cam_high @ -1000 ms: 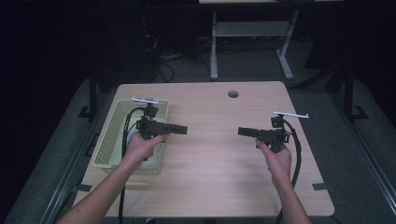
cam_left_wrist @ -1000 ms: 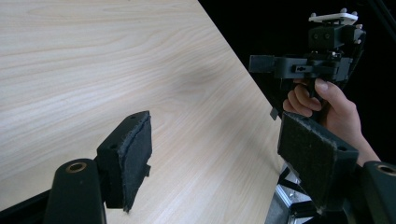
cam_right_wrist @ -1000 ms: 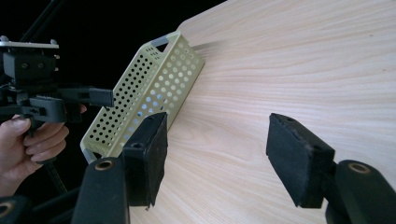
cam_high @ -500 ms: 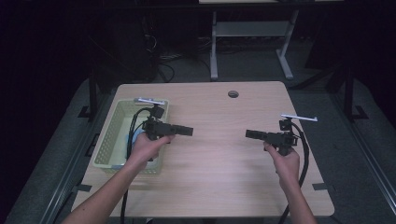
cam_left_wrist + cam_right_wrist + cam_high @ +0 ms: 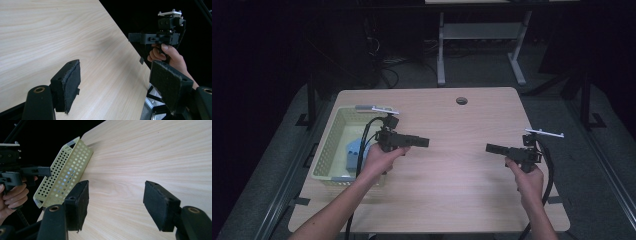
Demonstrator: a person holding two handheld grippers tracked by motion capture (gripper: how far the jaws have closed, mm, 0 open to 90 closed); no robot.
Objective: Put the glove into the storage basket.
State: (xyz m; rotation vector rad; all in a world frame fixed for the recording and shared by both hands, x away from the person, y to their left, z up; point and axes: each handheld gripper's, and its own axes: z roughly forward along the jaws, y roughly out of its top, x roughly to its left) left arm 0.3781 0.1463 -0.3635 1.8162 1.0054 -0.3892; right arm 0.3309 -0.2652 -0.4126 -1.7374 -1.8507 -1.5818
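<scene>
Sitting at the left edge of the light wooden table point(image 5: 452, 195), a pale yellow perforated basket point(image 5: 330, 150) is holding something blue point(image 5: 354, 150) whose shape cannot be made out. The left gripper point(image 5: 424, 142) is hovering just beside the basket's right rim, its barrel pointing toward the table's middle, and its jaws are standing wide apart with nothing between them in the left gripper view point(image 5: 117, 82). The right gripper point(image 5: 490, 148) is hanging near the table's right edge, aimed back at the left one, and its jaws are likewise gaping empty in the right gripper view point(image 5: 116, 202). Between the two grippers the tabletop is lying bare, and a small dark hole point(image 5: 461, 100) is showing near the far edge. The left hand point(image 5: 382, 157) is wrapping the handle with the forearm coming up from the bottom left; the right hand point(image 5: 526, 172) is gripping from below, wrist near the table's right front corner. Black cables are trailing back from both grippers.
</scene>
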